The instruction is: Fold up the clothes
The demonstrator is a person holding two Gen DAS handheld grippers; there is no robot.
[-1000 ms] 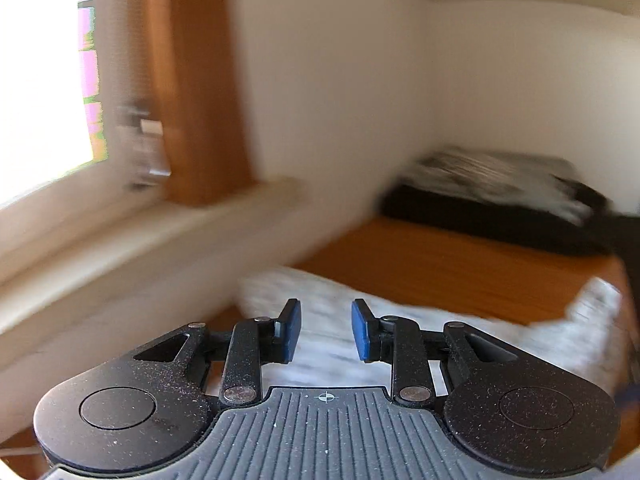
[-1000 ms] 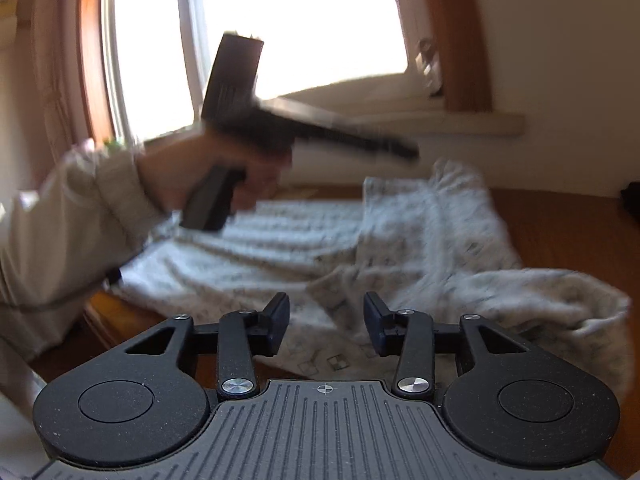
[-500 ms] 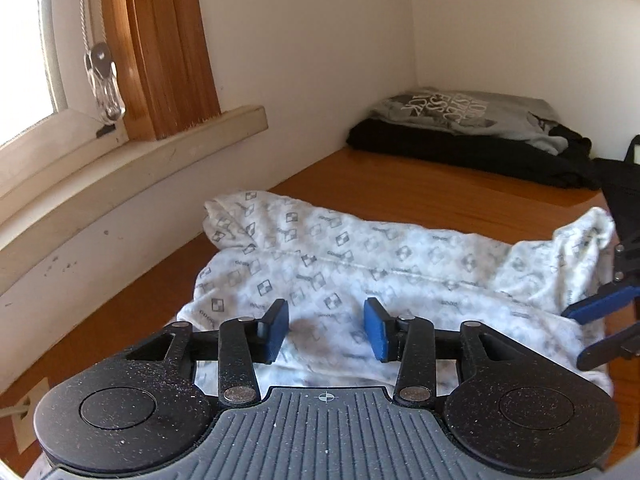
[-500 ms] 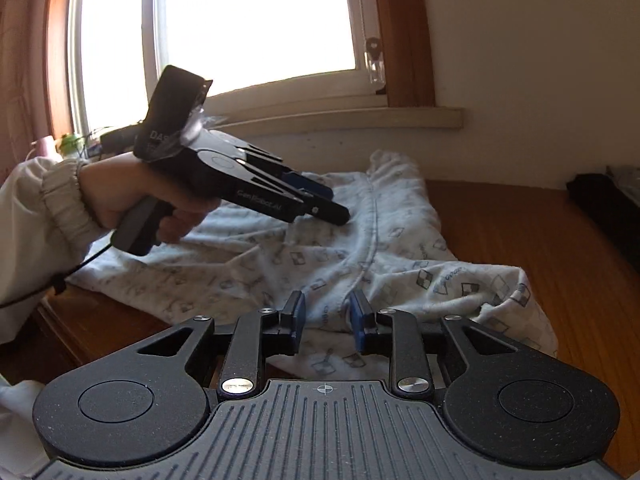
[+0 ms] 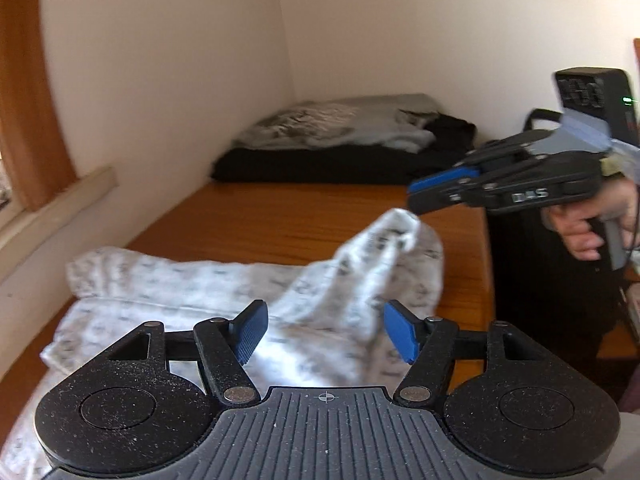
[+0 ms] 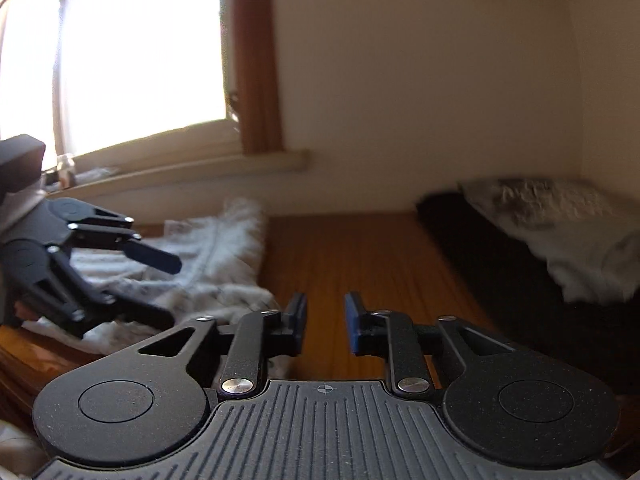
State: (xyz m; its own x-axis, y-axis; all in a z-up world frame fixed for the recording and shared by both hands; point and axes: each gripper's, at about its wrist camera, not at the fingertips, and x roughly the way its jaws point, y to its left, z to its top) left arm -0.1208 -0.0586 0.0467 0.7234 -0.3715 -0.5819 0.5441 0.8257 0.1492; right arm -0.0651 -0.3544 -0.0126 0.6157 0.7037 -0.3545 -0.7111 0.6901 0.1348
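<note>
The garment [image 5: 208, 300], white with a small grey print, lies rumpled on the table [image 5: 288, 216], on the half nearer the window [image 6: 132, 60]. One corner of it stands up in a peak toward the far stack of clothes [image 5: 340, 140], which sits at the table's end, well apart from the garment; that stack is a grey piece on top of a black one.

The left gripper [image 5: 326, 334] hangs over the garment's near part. Its jaws are opening and stand wide apart. Cloth shows in the gap between the blue pads [image 5: 252, 332], but the pads do not press on it. In the right wrist view this same gripper [image 6: 160, 292] shows at the left edge, its two fingers spread above the garment.

The right gripper [image 6: 326, 322] points over bare table, just beside the garment's edge and toward the stack. Its jaws are closing, with a narrow gap left between them and nothing in it. In the left wrist view the right gripper [image 5: 414, 196] sits just above the raised corner of the garment; whether it touches the cloth there cannot be told, as the picture is blurred. A hand [image 5: 588, 224] grips its handle at the right edge
</note>
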